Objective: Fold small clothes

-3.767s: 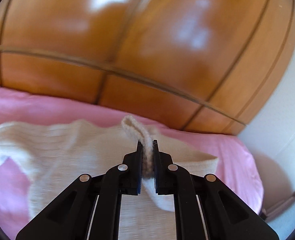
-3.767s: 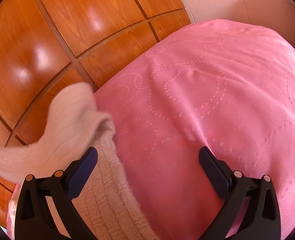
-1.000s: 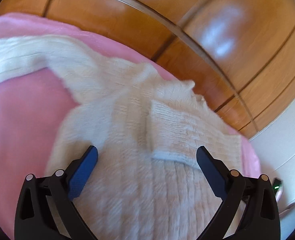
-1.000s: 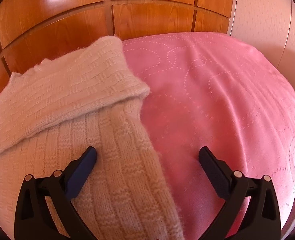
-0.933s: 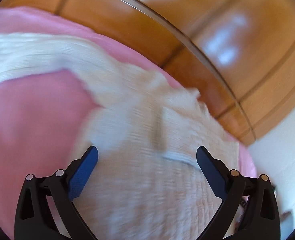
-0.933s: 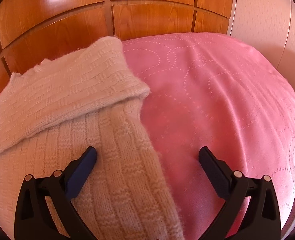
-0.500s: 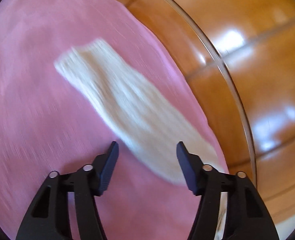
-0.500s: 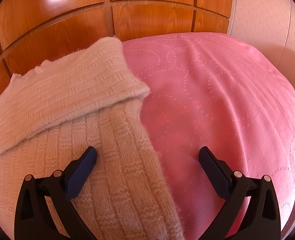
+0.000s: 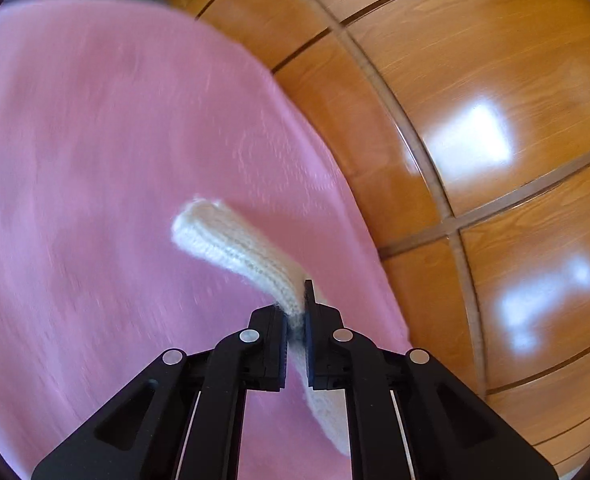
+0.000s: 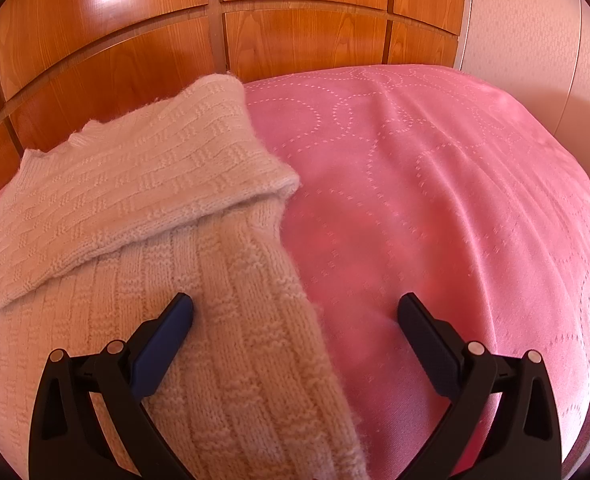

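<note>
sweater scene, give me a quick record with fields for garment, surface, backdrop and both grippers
garment: cream knit sweater, one sleeve folded across the body
surface: pink quilted bedspread
backdrop: glossy wooden panels
left gripper: shut on the other sleeve, cuff end sticking out past the fingertips
right gripper: open, holding nothing, one finger over the sweater body, the other over the bedspread
fold state: one sleeve folded in, the other sleeve not yet
</note>
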Demonstrator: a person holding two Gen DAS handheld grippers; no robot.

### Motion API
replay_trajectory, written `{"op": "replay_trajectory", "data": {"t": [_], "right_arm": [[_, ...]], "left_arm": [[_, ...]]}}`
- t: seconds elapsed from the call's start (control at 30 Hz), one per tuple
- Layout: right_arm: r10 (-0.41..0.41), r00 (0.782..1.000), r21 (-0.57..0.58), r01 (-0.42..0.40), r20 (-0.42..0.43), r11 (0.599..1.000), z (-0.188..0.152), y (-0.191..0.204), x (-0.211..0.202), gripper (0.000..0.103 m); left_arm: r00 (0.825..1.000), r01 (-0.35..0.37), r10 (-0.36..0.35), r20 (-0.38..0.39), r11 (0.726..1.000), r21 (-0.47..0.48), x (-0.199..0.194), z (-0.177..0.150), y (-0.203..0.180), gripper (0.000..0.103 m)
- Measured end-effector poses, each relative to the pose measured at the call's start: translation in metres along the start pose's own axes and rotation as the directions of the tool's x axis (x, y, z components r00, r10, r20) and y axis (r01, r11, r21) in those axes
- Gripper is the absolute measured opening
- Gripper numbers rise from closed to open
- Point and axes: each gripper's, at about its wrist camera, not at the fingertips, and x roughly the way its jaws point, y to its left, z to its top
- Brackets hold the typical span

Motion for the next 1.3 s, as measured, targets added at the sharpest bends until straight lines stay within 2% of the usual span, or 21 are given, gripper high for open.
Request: {"op": "replay_trajectory", "data": {"t": [0.1,0.27,0.4,0.53,0.6,0.7,0.8,0.93,1.0,1.13,1.3], "right_arm": [[0.002,1.0,0.001,-0.002,0.0,1.0,0.0,0.0,0.0,0.101],[0.003,1.0,0.002,-0.003,0.0,1.0,0.001,-0.001,0.0,0.101],[0.004,1.0,0.002,-0.004,0.0,1.0,0.001,-0.001,0.0,0.101],[0.004,1.0,0.003,-0.004,0.0,1.0,0.001,-0.002,0.0,0.101],[0.004,1.0,0.002,-0.004,0.0,1.0,0.001,-0.001,0.0,0.101],[0.007,1.0,0.005,-0.007,0.0,1.0,0.002,-0.002,-0.001,0.101],[0.008,1.0,0.005,-0.008,0.0,1.0,0.002,-0.002,-0.001,0.101],[0.013,1.0,0.008,-0.013,0.001,1.0,0.002,-0.003,-0.001,0.101],[0.015,1.0,0.01,-0.015,0.001,1.0,0.002,-0.003,-0.001,0.101],[0.019,1.0,0.013,-0.019,0.002,1.0,0.002,-0.003,-0.001,0.101],[0.028,1.0,0.021,-0.028,0.006,0.999,0.002,-0.003,-0.002,0.101]], "left_arm": [[0.997,-0.065,0.067,-0.035,0.996,0.061,0.014,-0.003,-0.001,0.006],[0.998,-0.055,0.054,-0.038,0.998,-0.029,0.022,-0.006,0.004,0.006],[0.999,-0.043,0.043,0.015,0.999,0.019,0.013,-0.011,-0.029,0.006],[0.999,0.003,-0.005,0.047,0.999,0.037,0.002,-0.019,-0.073,0.006],[0.998,0.021,-0.026,0.055,0.995,0.097,-0.003,-0.03,-0.1,0.006],[0.996,0.059,-0.074,0.054,0.971,0.23,-0.01,-0.056,-0.146,0.006],[0.991,0.112,-0.133,0.024,0.912,0.393,-0.017,-0.097,-0.192,0.006],[0.976,0.211,-0.208,-0.07,0.797,0.565,-0.023,-0.17,-0.246,0.006],[0.965,0.256,-0.231,-0.123,0.73,0.634,-0.024,-0.21,-0.27,0.006],[0.947,0.317,-0.247,-0.205,0.623,0.715,-0.022,-0.28,-0.299,0.006],[0.926,0.377,-0.225,-0.304,0.512,0.772,-0.011,-0.363,-0.32,0.006]]}}
